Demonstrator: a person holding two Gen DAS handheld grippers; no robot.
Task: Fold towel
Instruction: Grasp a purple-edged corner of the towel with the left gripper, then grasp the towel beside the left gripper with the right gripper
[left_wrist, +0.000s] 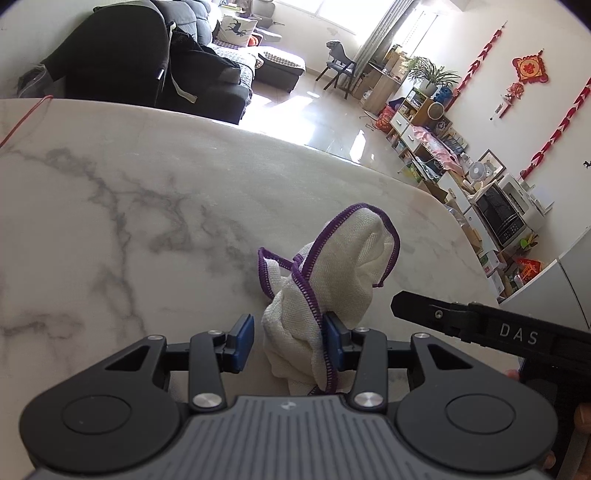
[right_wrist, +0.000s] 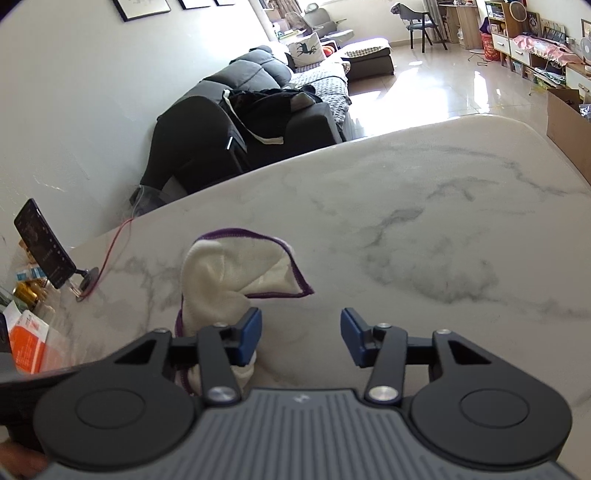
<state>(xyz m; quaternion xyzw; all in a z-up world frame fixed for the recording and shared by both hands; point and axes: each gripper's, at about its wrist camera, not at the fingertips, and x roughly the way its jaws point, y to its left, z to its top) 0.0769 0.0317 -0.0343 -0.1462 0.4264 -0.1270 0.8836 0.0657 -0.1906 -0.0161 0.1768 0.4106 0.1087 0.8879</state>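
Observation:
A white towel with purple stitched edges (left_wrist: 332, 273) lies crumpled in a heap on the white marble table (left_wrist: 129, 206). My left gripper (left_wrist: 290, 341) is open, its jaws standing on either side of the near end of the heap, the right pad (left_wrist: 332, 338) touching the cloth. The side of my right gripper shows as a black bar marked DAS (left_wrist: 480, 325) to the right of the towel. In the right wrist view the towel (right_wrist: 229, 273) lies ahead and left. My right gripper (right_wrist: 301, 334) is open and empty, its left pad (right_wrist: 251, 332) next to the cloth.
A phone on a stand (right_wrist: 44, 251) with a red cable (right_wrist: 114, 240) stands at the table's left edge, near orange packaging (right_wrist: 29, 343). A dark sofa (right_wrist: 240, 125) is beyond the table's far edge. Shelves and appliances (left_wrist: 491, 206) line the right wall.

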